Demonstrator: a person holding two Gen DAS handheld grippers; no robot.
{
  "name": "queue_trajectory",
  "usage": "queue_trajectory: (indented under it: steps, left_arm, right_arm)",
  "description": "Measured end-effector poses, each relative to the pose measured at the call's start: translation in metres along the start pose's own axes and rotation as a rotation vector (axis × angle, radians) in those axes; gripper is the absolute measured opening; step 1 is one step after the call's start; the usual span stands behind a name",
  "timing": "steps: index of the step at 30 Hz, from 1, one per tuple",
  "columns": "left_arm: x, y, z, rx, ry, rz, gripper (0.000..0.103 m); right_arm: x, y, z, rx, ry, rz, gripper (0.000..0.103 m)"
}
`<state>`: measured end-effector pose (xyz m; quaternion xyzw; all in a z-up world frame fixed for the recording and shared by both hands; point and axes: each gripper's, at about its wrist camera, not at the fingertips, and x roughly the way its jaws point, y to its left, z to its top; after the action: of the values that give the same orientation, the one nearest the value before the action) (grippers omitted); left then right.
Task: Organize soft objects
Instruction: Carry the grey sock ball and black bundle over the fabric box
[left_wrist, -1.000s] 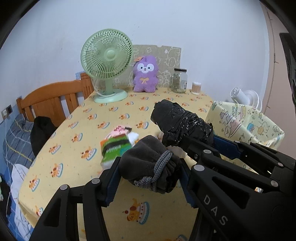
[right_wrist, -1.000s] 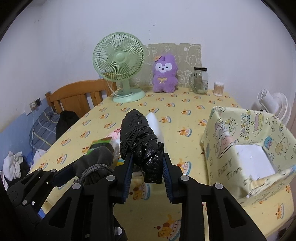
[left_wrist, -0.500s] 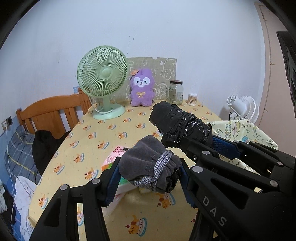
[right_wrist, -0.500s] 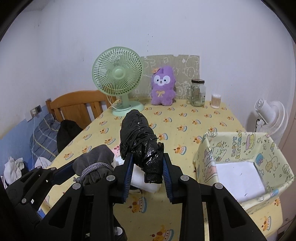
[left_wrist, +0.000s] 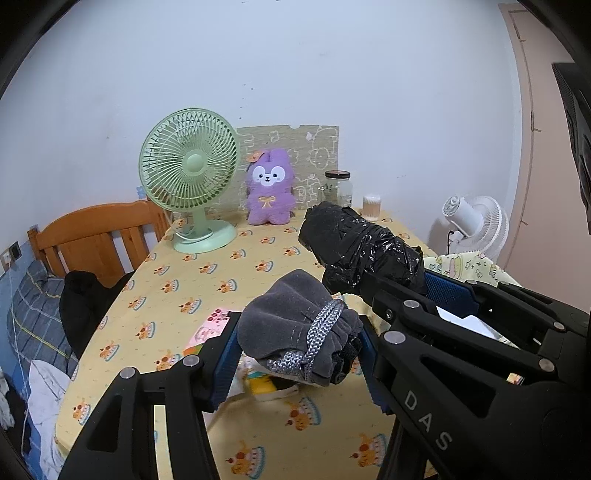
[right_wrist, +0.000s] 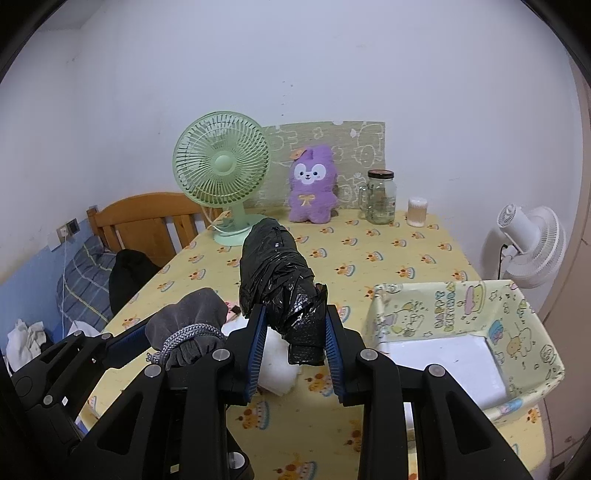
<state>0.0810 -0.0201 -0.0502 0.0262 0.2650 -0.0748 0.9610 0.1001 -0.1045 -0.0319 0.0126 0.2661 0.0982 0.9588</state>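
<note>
My left gripper (left_wrist: 295, 350) is shut on a grey drawstring pouch (left_wrist: 295, 325), held above the yellow tablecloth (left_wrist: 192, 288). My right gripper (right_wrist: 295, 332) is shut on a roll of black plastic bags (right_wrist: 277, 273), also raised; the roll shows in the left wrist view (left_wrist: 362, 247) just right of the pouch. The pouch shows at the left of the right wrist view (right_wrist: 192, 325). An open cartoon-print fabric box (right_wrist: 461, 306) with a white bottom stands on the table at the right. White soft packs (right_wrist: 277, 365) and a pink pack (left_wrist: 210, 328) lie under the grippers.
A green desk fan (right_wrist: 221, 170), a purple plush (right_wrist: 312, 188), a glass jar (right_wrist: 380, 195) and a cotton-swab tub (right_wrist: 417, 212) stand along the table's far edge. A wooden chair (right_wrist: 147, 221) with dark clothes is at the left, a white fan (right_wrist: 532, 243) at the right.
Both grippers have risen and pulled back with the pouch and the black roll in them. The table and the fabric box now sit lower and farther in view.
</note>
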Motion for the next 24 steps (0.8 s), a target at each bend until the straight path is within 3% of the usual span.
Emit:
queue_trajectory:
  steps: [24]
  left_arm:
    - [0.011, -0.065, 0.023, 0.069, -0.017, -0.110, 0.061]
  right_arm:
    - [-0.025, -0.069, 0.008, 0.056, -0.025, -0.119, 0.034]
